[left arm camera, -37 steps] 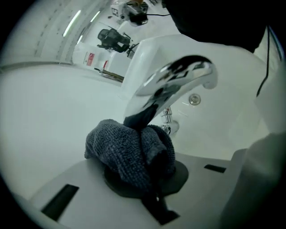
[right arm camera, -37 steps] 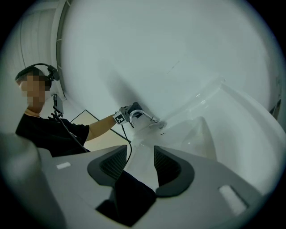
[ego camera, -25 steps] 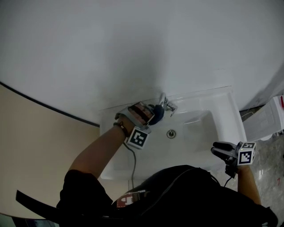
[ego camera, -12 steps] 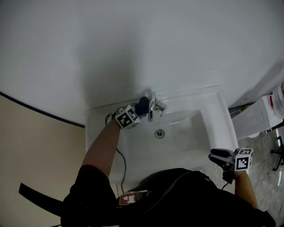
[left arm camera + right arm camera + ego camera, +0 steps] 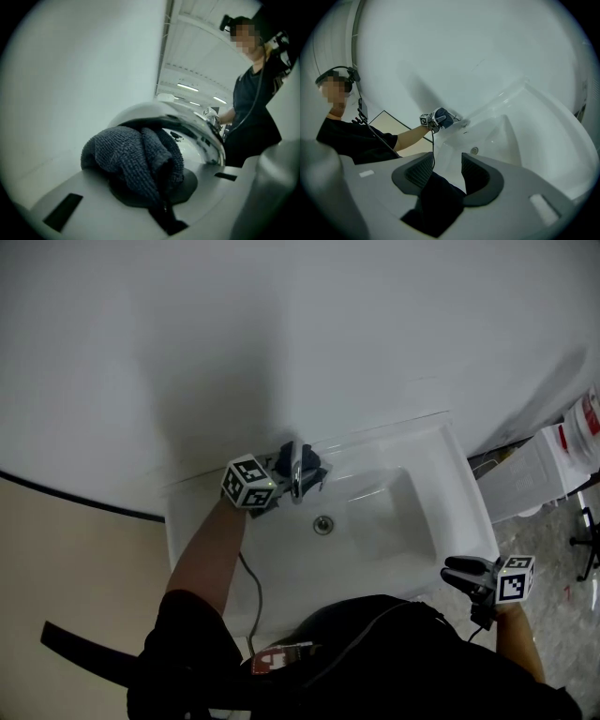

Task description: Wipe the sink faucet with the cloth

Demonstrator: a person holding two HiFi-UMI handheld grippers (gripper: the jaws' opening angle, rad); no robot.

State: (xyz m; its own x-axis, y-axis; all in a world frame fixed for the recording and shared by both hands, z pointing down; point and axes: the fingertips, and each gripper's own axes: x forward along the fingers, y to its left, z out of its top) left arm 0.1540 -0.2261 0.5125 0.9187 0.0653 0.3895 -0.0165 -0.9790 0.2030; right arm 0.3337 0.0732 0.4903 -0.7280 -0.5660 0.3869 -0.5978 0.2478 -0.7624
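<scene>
The cloth (image 5: 312, 468) is rubbing the faucet (image 5: 296, 474) at the back edge of the sink (image 5: 450, 479).
The left gripper (image 5: 279, 476) is squeezing the cloth tightly between its jaws. I judge the wiping is under way, but how much is remaining I cannot tell. The right gripper (image 5: 457, 570) is waiting near the sink's front right corner, with its jaws apart and empty. Only the left gripper view is showing the cloth lying against the chrome, while the head view is showing both grippers.

the cloth (image 5: 133, 157) is looking rough, nubby knit fabric, the faucet (image 5: 197, 126) is gleaming mirror-shiny chrome, and the sink (image 5: 461, 491) is shining smooth, glossy white.
</scene>
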